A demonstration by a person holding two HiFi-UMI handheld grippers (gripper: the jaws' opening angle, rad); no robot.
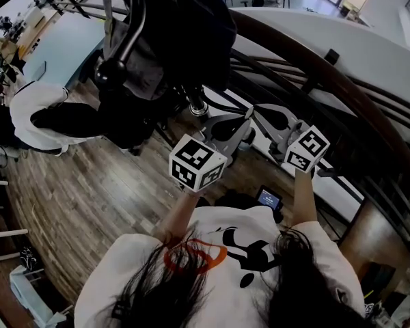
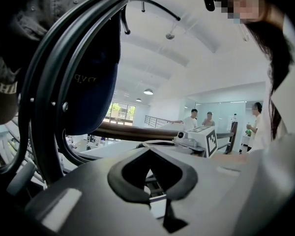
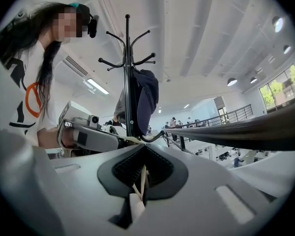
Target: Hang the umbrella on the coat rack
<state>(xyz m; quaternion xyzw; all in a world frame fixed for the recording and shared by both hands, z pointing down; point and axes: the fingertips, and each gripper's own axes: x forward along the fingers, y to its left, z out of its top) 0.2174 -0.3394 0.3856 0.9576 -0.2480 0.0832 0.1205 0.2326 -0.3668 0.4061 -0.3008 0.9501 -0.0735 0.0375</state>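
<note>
1. My right gripper is clenched. Its two tips meet, and a pale strap is pinched between the black pads. The strap runs from the tips back down the slit toward 6 o'clock.
2. Just past those tips, at 12 o'clock in the right gripper view, a black curved piece hooks up toward 1 o'clock. I cannot tell what it belongs to.
3. My left gripper is closed tip against tip, with nothing caught between them. Through the hollow behind the tips I see only background.
4. A pale loop lies just beyond my left tips at 12 o'clock. I cannot tell whether it touches them.
5. I cannot pick out the umbrella itself in any view. The strap in my right fingers is the only thing I hold.
6. The coat rack stands upright at 12 o'clock from my right gripper, its hooks spread at the top. In the left gripper view its pole fills the 9 o'clock side as a dark arc, close by.
7. A navy fabric item hangs on the rack beside the pole, and a grey cap sits at the far 9 o'clock edge.
8. In the head view both grippers point toward 12 o'clock with their tips near each other. The rack's dark load is at 11 o'clock, and a wooden handrail sweeps past at 2 o'clock.
9. My left gripper shows at 9 o'clock in the right gripper view, and my right at 3 o'clock in the left gripper view.
</note>
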